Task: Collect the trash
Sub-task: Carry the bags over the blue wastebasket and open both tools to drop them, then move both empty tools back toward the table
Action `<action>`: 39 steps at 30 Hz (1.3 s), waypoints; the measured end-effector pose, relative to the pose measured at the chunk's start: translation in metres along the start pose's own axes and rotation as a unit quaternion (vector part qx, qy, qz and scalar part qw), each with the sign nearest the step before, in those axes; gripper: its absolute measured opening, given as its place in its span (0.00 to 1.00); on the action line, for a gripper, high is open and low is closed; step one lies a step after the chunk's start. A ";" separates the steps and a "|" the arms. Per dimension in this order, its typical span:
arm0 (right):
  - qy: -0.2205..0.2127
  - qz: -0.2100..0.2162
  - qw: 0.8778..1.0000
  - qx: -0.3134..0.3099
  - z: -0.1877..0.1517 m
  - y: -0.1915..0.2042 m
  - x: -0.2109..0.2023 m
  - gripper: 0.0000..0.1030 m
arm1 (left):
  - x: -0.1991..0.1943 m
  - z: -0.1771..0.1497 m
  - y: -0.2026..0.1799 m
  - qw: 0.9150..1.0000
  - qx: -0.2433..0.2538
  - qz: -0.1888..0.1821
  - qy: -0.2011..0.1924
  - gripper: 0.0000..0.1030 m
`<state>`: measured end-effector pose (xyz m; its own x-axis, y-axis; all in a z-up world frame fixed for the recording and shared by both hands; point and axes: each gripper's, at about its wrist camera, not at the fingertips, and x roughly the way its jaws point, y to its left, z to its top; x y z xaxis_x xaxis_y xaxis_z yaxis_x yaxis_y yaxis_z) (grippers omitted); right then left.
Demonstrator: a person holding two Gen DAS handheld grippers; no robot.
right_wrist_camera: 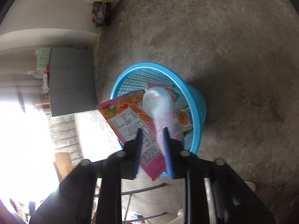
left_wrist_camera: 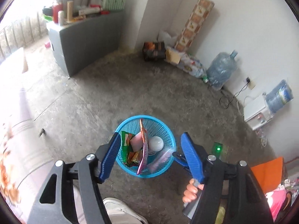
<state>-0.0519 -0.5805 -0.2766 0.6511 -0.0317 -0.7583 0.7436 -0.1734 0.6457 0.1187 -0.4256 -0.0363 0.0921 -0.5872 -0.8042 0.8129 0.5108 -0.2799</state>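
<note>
Blue mesh basket (left_wrist_camera: 169,140): on the floor, directly ahead of and below both tools.
Left hand-held gripper (left_wrist_camera: 149,155): jaws spread wide, nothing between them, basket framed in the gap.
Right hand-held gripper (right_wrist_camera: 152,149): nearer, jaws partly parted; whether they grip cannot be told.
Pink noodle packet (right_wrist_camera: 127,115): slanting across the near rim, half out; long axis runs toward the right tool.
Clear plastic bottle (right_wrist_camera: 158,106): just ahead of the right fingers, leaning inside.

One blue basket (left_wrist_camera: 168,130); two water jugs (left_wrist_camera: 221,69) by the far right wall (wrappers overlap, uncountable).
</note>
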 end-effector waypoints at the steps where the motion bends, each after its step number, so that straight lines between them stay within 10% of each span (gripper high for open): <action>1: 0.001 -0.002 1.000 -0.003 -0.002 0.000 -0.001 0.30 | -0.011 -0.005 0.004 1.000 -0.008 -0.003 -0.008 0.66; 19: -0.028 -0.006 0.987 -0.158 -0.067 0.036 -0.090 0.55 | -0.148 -0.078 0.045 0.993 -0.005 0.021 -0.117 0.79; 39: -0.021 0.063 0.918 -0.391 -0.171 0.147 -0.147 0.77 | -0.256 -0.163 0.134 0.971 -0.086 0.128 -0.185 0.89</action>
<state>-0.0125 -0.4333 -0.0550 0.7448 -0.0439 -0.6658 0.5556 0.5933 0.5825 0.1101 -0.1049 0.0462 0.5049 -0.5964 -0.6241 0.6309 0.7483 -0.2047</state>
